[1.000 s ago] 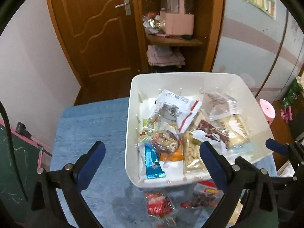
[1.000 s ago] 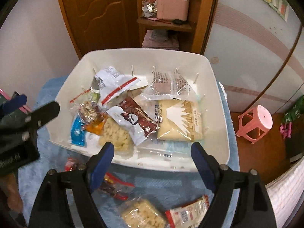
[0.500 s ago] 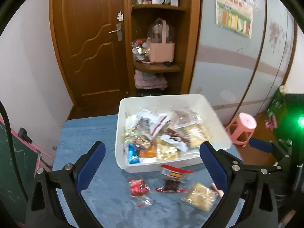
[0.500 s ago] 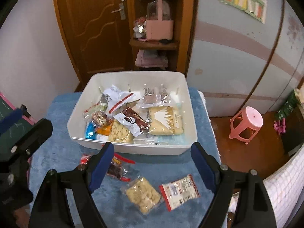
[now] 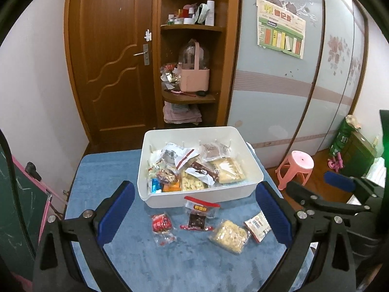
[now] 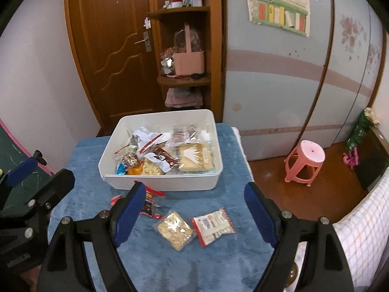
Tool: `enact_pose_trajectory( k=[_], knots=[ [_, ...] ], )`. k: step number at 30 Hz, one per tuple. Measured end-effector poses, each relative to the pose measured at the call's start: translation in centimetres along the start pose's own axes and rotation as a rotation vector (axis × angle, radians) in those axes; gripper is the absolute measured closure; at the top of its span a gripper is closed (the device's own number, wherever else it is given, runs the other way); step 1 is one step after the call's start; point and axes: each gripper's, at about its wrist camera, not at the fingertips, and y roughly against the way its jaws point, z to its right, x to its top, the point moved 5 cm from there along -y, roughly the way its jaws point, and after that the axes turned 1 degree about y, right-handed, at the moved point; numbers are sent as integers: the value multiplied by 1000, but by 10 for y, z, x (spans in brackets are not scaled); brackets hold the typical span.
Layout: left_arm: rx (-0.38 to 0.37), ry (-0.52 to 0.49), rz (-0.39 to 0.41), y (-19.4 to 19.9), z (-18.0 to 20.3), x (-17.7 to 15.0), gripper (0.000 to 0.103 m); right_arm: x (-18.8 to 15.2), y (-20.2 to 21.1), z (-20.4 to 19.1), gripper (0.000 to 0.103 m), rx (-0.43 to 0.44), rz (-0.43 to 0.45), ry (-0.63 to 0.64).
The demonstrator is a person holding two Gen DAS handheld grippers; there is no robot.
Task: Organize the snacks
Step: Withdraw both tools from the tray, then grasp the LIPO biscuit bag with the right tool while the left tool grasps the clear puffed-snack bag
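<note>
A white bin (image 5: 201, 196) (image 6: 167, 182) full of snack packets stands on the blue-covered table (image 5: 107, 170). In front of it lie a red candy packet (image 5: 160, 222) (image 6: 116, 199), a dark packet with a red top (image 5: 199, 215) (image 6: 148, 206), a clear bag of yellow puffs (image 5: 229, 236) (image 6: 175, 226) and a white-and-red packet (image 5: 257, 226) (image 6: 212, 222). My left gripper (image 5: 194, 189) (image 6: 42, 175) hovers open above the loose packets, holding nothing. My right gripper (image 6: 194, 189) (image 5: 313, 187) hangs open beside it to the right, also holding nothing.
A pink stool (image 6: 305, 161) stands on the floor right of the table. Behind are a wooden door (image 5: 109, 60), a corner shelf with a pink basket (image 5: 193, 79) and a pale wardrobe front (image 5: 291, 85). A green chalkboard (image 5: 14, 206) leans at the left; checked bedding (image 6: 364, 231) lies at the right.
Both grippers have drawn back and up from the bin. The bin now looks smaller, and the loose packets in front of it have come fully into view. Both stay open.
</note>
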Motion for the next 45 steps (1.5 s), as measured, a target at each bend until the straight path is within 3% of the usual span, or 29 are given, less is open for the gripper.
enact_pose_trajectory(
  k=[10, 17, 30, 39, 45],
  knots=[
    [9, -49, -27, -8, 19, -45, 4, -42, -3, 24, 19, -67, -8, 1],
    [32, -79, -137, -45, 23, -82, 4, -76, -32, 43, 19, -39, -95, -58],
    [67, -128, -274, -100, 26, -122, 4, -114, -83, 63, 19, 30, -214, -132],
    [29, -163, -379, -144, 36, -149, 4, -133, -123, 59, 19, 63, -280, -111],
    [-1, -214, -418, -174, 52, -161, 4, -139, -143, 69, 19, 131, -318, -205]
  ],
)
